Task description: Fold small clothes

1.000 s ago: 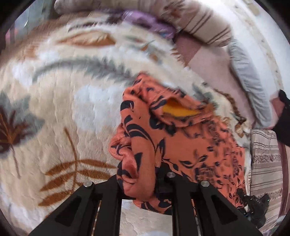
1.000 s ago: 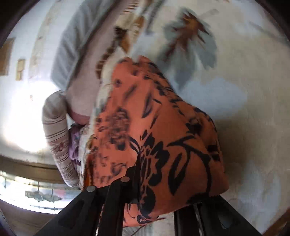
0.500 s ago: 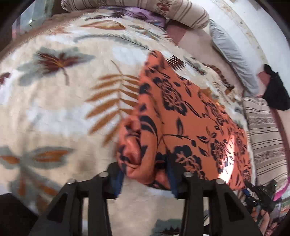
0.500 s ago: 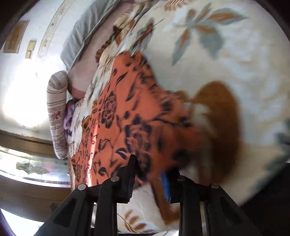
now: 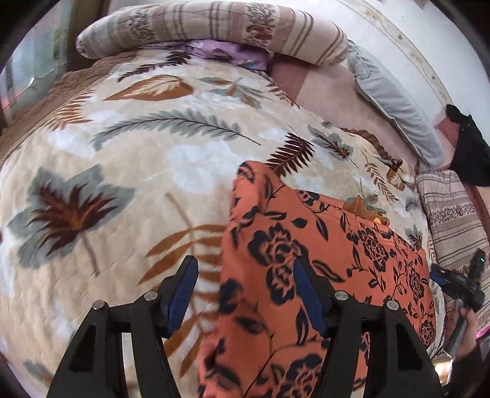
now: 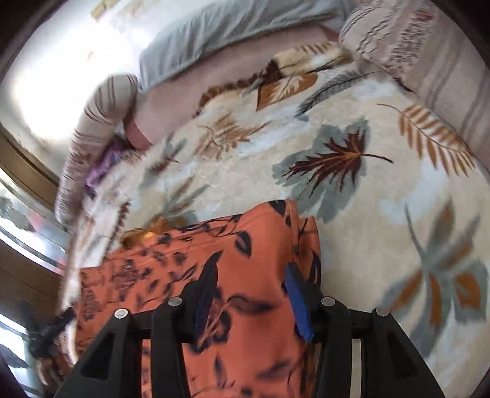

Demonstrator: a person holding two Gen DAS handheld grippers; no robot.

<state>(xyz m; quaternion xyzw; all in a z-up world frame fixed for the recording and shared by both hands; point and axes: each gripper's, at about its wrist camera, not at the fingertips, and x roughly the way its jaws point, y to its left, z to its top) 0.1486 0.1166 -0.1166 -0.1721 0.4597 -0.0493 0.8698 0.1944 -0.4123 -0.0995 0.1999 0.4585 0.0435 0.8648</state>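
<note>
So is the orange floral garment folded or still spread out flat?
Folded. The orange floral garment lies doubled on the leaf-print blanket, a layered edge showing at its far corner; both hand-held grippers are open, off the cloth.

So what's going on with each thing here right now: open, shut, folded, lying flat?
left gripper: open, holding nothing.
right gripper: open, over the cloth.
orange floral garment: folded over, lying on the blanket, released.
leaf-print blanket: spread flat.
striped bolster: lying along the blanket's far edge.
grey pillow: lying by the wall.

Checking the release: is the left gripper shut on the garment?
No, the left gripper is open, its fingers apart above the garment.
</note>
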